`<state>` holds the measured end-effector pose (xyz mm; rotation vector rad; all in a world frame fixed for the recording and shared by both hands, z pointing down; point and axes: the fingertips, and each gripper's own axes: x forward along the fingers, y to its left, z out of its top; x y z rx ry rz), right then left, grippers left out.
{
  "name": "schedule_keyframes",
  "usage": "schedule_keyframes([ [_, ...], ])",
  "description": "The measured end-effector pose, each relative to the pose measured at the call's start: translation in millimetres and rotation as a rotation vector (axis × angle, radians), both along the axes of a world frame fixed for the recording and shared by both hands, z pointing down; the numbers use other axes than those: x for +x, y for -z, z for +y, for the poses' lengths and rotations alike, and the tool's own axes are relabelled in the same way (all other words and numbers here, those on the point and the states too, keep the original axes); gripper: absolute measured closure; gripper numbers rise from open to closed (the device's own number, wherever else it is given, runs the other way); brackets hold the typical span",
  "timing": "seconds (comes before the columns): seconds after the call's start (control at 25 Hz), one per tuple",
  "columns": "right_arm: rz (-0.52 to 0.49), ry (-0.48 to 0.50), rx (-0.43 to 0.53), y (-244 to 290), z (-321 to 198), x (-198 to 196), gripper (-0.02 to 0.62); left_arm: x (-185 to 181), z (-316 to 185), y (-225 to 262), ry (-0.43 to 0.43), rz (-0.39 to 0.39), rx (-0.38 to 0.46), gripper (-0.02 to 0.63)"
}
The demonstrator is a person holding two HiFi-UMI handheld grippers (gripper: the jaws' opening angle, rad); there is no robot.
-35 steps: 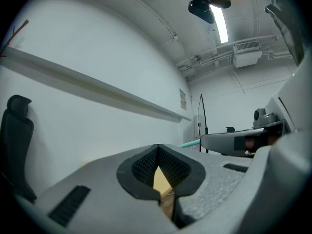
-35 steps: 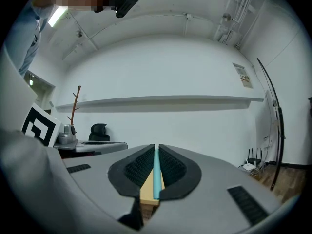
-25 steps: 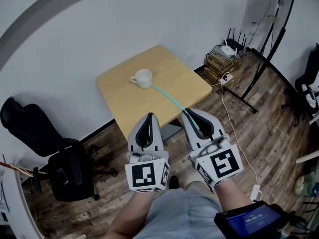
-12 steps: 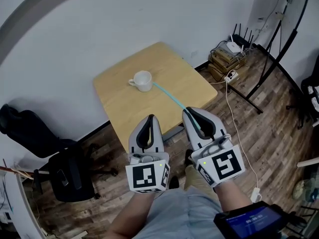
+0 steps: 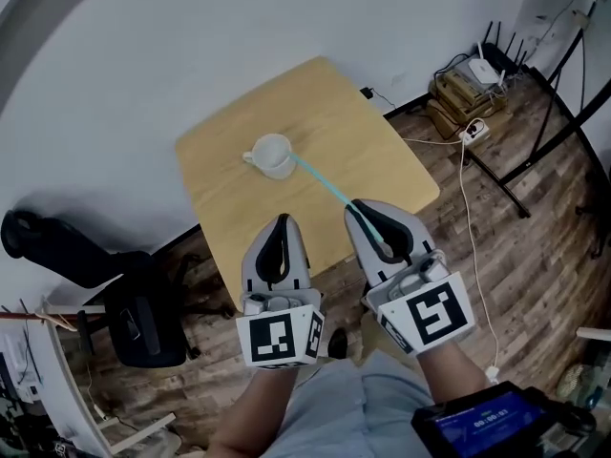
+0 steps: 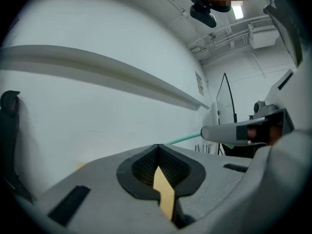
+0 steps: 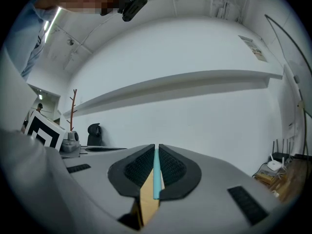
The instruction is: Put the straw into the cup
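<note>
Now clamping a teal straw (image 5: pixel 325 187) in the right gripper (image 5: pixel 357 210) — jaws drawn almost fully together, pads pressing on the straw's near end from both sides. Pointing roughly level, tips out over the near edge of a light wooden table (image 5: pixel 372 132). Running straight from those pads up and to the left across the tabletop toward a white cup (image 5: pixel 272 154); reaching the cup's near rim with the far tip, unclear whether inside or only against it. Standing upright on the far left part of the table, handle turned left, well apart from both grippers. Holding the left gripper (image 5: pixel 280 221) just beside the right, level as well — jaws closed tip to tip on nothing, with only a sliver of tabletop showing through the gap behind the pads. Catching, in the left gripper view, the straw (image 6: pixel 184 138) poking out past the right gripper's tip. Off to the left on the wood floor, a black office chair (image 5: pixel 143 318); off to the right, stacked boxes with a router (image 5: pixel 480 68) on top
</note>
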<state>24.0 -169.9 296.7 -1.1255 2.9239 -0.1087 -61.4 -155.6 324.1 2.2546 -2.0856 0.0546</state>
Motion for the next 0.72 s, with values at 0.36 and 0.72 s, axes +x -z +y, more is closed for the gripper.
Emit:
schedule_keyframes([
  [0.36,-0.035,0.160,0.026,20,-66,-5,0.572,0,-55,30,0.131,-0.053,0.040,0.607],
  [0.72,-0.037,0.246,0.093,47,-87,-22,0.572,-14,-68,62,0.223,-0.064,0.118,0.607],
])
